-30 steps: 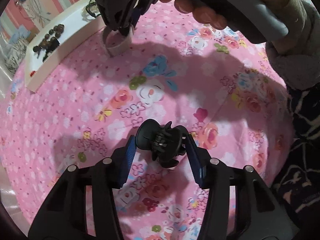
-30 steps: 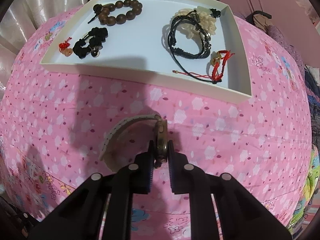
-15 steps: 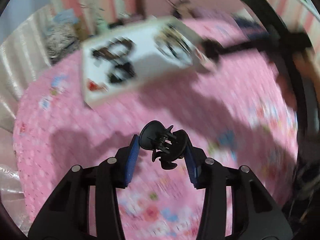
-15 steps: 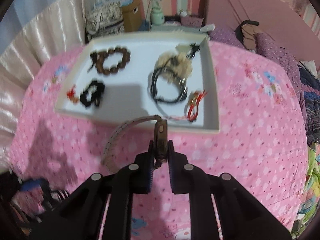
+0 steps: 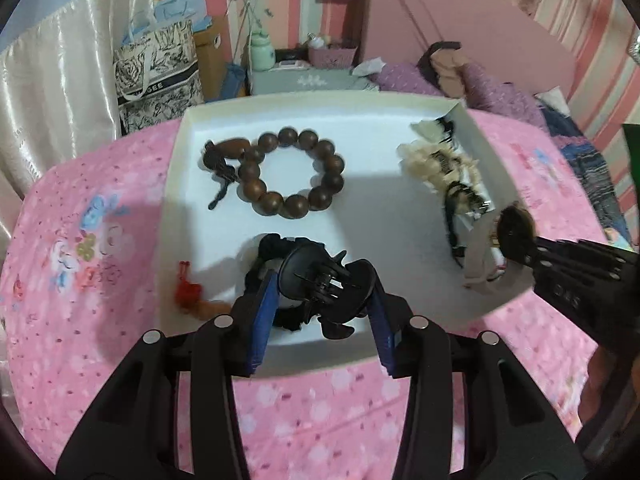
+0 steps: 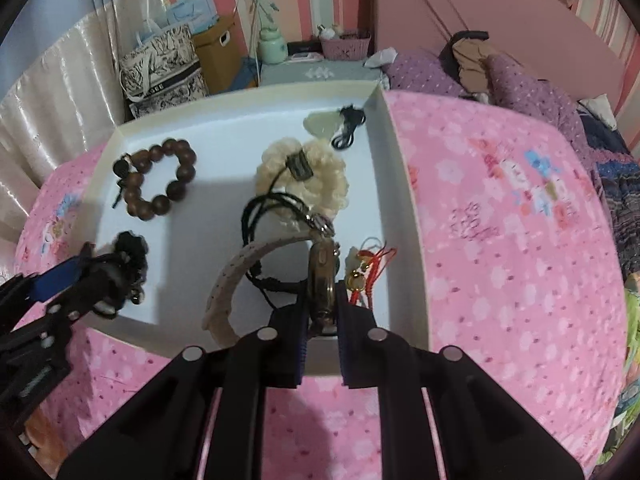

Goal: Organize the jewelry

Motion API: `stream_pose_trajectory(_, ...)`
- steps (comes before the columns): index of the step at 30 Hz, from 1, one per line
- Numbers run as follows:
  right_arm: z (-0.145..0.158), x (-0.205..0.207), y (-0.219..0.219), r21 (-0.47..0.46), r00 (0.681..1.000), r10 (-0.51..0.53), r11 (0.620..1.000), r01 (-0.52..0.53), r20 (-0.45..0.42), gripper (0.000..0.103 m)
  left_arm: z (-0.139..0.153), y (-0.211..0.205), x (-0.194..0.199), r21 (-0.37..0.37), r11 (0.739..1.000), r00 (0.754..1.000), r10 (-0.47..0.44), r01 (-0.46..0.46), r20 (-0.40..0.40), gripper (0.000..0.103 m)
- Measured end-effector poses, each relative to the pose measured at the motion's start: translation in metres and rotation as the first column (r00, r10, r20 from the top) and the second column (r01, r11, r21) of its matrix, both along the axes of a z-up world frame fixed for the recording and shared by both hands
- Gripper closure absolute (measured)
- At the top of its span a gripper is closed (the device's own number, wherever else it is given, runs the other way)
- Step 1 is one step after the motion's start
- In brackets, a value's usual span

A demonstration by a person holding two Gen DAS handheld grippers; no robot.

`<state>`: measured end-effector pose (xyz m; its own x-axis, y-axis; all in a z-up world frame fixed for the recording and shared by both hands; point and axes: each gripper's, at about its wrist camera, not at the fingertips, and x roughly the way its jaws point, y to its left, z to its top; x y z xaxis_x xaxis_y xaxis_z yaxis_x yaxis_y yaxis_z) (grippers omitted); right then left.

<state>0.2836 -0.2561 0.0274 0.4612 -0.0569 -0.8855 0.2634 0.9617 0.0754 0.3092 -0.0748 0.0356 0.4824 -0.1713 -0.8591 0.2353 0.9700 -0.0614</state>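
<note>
Over the near left part of the white tray, a black claw hair clip is being held between the blue pads of the left gripper, which are pressing on both of its sides. The clip is being carried clear of the tray floor, its teeth pointing away from the camera. Directly beneath and behind it a black knotted bracelet is lying on the tray, and a red tassel charm is resting just to the left of that, near the tray's front edge. Farther back, a brown wooden bead bracelet is lying flat in the tray's left half.

Toward the middle and right of the tray, a cream crocheted piece is being overlapped by black cord bracelets, with a pale pendant on a black cord lying beyond them near the far right corner. At the near right of the tray, a watch is being clamped edge-on at its case by the nearly closed right gripper; its beige perforated strap is arching out to the left of the fingers, above the tray floor. A red cord charm with a gold bead is lying just right of the watch, beside the tray's right wall. The tray is sitting on a pink floral bedspread.
</note>
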Motion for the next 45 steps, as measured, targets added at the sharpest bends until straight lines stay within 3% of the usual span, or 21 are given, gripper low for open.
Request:
stream_pose_trajectory(6,-0.016,0.006,-0.004,-0.014,1.000,0.004,1.000,-0.004,0.006,0.087,-0.001,0.007,0.002,0.000,1.000,1.000,0.011,-0.011,0.020,0.060)
stream_pose_trajectory(7,-0.016,0.006,-0.005,-0.007,1.000,0.005,1.000,-0.005,0.008,0.083,0.000,0.008,0.001,-0.003,1.000,1.000,0.012,-0.012,0.022,0.060)
stream_pose_trajectory(8,-0.015,0.006,-0.005,0.004,1.000,0.010,1.000,-0.010,0.013,0.069,0.001,0.009,0.000,-0.002,1.000,1.000,0.015,-0.015,0.025,0.059)
stream_pose_trajectory(9,-0.012,0.004,-0.005,0.011,1.000,0.009,1.000,-0.010,0.028,0.061,0.002,0.009,0.000,0.000,1.000,0.999,0.018,-0.018,0.028,0.055)
stream_pose_trajectory(10,-0.005,0.001,-0.005,0.002,0.999,0.004,1.000,-0.004,0.051,0.046,0.006,0.011,-0.003,0.001,1.000,0.999,0.024,-0.024,0.038,0.052)
stream_pose_trajectory(11,-0.001,-0.002,-0.004,-0.006,0.998,0.003,1.000,-0.003,0.067,0.041,0.011,0.014,-0.007,0.002,1.000,0.998,0.030,-0.030,0.051,0.045)
stream_pose_trajectory(14,0.023,-0.022,-0.002,-0.012,0.992,0.021,1.000,-0.019,0.127,0.040,0.033,0.028,-0.028,-0.006,0.999,0.993,0.050,-0.049,0.108,0.033)
stream_pose_trajectory(15,0.029,-0.031,-0.002,-0.014,0.989,0.025,1.000,-0.023,0.148,0.038,0.043,0.035,-0.040,-0.013,0.998,0.989,0.058,-0.057,0.137,0.025)
stream_pose_trajectory(16,0.037,-0.045,0.001,-0.026,0.983,0.029,0.999,-0.025,0.184,0.027,0.053,0.042,-0.053,-0.012,0.997,0.982,0.072,-0.071,0.177,0.018)
stream_pose_trajectory(17,0.043,-0.060,0.005,-0.047,0.975,0.028,0.999,-0.019,0.220,0.016,0.061,0.049,-0.066,-0.010,0.996,0.972,0.089,-0.089,0.219,0.004)
stream_pose_trajectory(19,0.052,-0.097,0.019,-0.113,0.953,0.029,0.994,0.006,0.302,0.010,0.074,0.062,-0.095,-0.021,0.992,0.945,0.127,-0.126,0.302,0.003)
stream_pose_trajectory(24,0.058,-0.162,0.052,-0.185,0.922,0.059,0.983,0.014,0.383,0.008,0.078,0.080,-0.165,-0.022,0.987,0.920,0.155,-0.158,0.360,0.003)
stream_pose_trajectory(28,0.061,-0.205,0.070,-0.147,0.896,0.033,0.989,0.036,0.442,0.002,0.073,0.084,-0.211,-0.029,0.981,0.894,0.186,-0.190,0.407,0.003)
stream_pose_trajectory(31,0.058,-0.227,0.080,-0.164,0.884,0.039,0.985,0.043,0.465,0.002,0.065,0.090,-0.232,-0.069,0.978,0.890,0.210,-0.199,0.405,0.003)
stream_pose_trajectory(35,0.050,-0.242,0.094,-0.211,0.867,0.054,0.976,0.060,0.495,0.002,0.050,0.097,-0.245,-0.105,0.969,0.874,0.247,-0.224,0.419,0.003)
stream_pose_trajectory(41,0.032,-0.246,0.096,-0.186,0.864,0.027,0.979,0.078,0.503,0.002,0.042,0.092,-0.251,-0.054,0.970,0.855,0.235,-0.237,0.463,0.003)
stream_pose_trajectory(45,0.030,-0.248,0.097,-0.209,0.857,0.020,0.973,0.102,0.514,0.002,0.038,0.089,-0.250,-0.041,0.971,0.861,0.227,-0.234,0.456,0.003)
